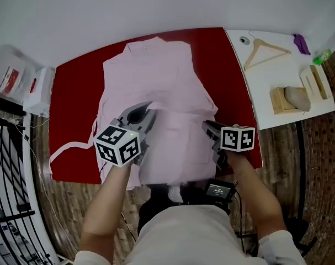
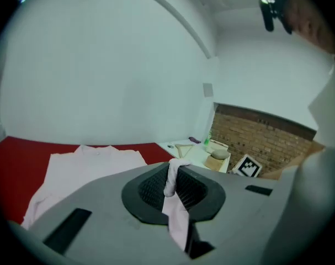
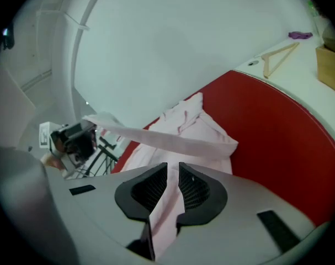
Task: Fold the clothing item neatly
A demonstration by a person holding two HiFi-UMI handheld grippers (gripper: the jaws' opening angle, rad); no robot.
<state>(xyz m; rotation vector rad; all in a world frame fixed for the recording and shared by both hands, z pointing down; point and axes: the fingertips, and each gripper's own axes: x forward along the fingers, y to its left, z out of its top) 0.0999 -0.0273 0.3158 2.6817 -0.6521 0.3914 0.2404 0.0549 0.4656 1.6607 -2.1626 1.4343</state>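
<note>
Handling this pink shirt (image 1: 156, 76) calls for a light touch. It looks thin, soft and limp, so it will likely drape and wrinkle rather than hold a crease by itself. It lies spread on the red counter (image 1: 73, 93), collar at the far end, its near part lifted and bunched between the two claws. The left claw (image 2: 173, 175) is clenched on a pinch of the pink cloth, which sticks up between its jaws. The right claw (image 3: 173, 175) has its jaws a little apart, with a strip of the same cloth running through the gap (not pinched, as far as I can judge). The best holds are probably the hem corners or side seams, taken at matching points so the fold lands square.
</note>
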